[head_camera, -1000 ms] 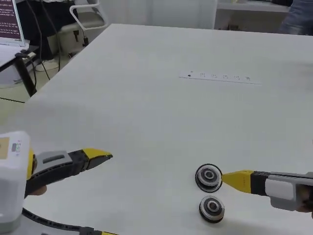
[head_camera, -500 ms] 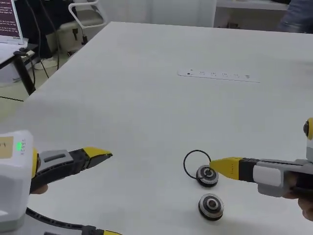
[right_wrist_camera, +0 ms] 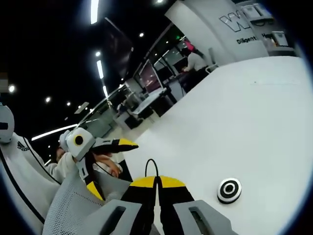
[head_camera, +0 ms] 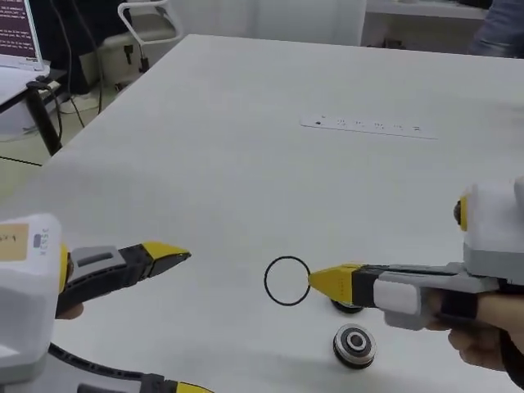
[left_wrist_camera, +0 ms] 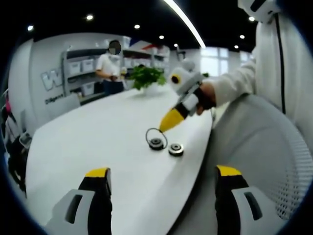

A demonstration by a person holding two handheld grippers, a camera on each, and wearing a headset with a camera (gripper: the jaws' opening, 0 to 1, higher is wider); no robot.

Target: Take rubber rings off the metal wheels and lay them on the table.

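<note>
Take the ringed wheel (head_camera: pixel 355 344) nearest the person as the marker. A second ago the right gripper (head_camera: pixel 315 281) had its tip at the rim of the other wheel (head_camera: pixel 345 308), just beyond the marker, with that wheel's band on. Half a second ago the band was stretched halfway off. Now the rubber ring (head_camera: pixel 286 281) is clear of that wheel, pinched in the closed jaws and held beyond and to the left of the marker. Whether it touches the desk (head_camera: pixel 246 164) I cannot tell. As I judge it, the first ring is off and only needs laying down, while the marker wheel has its dark band on and waits its turn. The left gripper (left_wrist_camera: pixel 162 172) sits well to the left of the marker, its jaws wide and empty. Count: two metal wheels, one bare and one banded; two rubber rings, one free and one on its wheel; two grippers; one power strip (head_camera: pixel 368 127) far beyond the marker.
</note>
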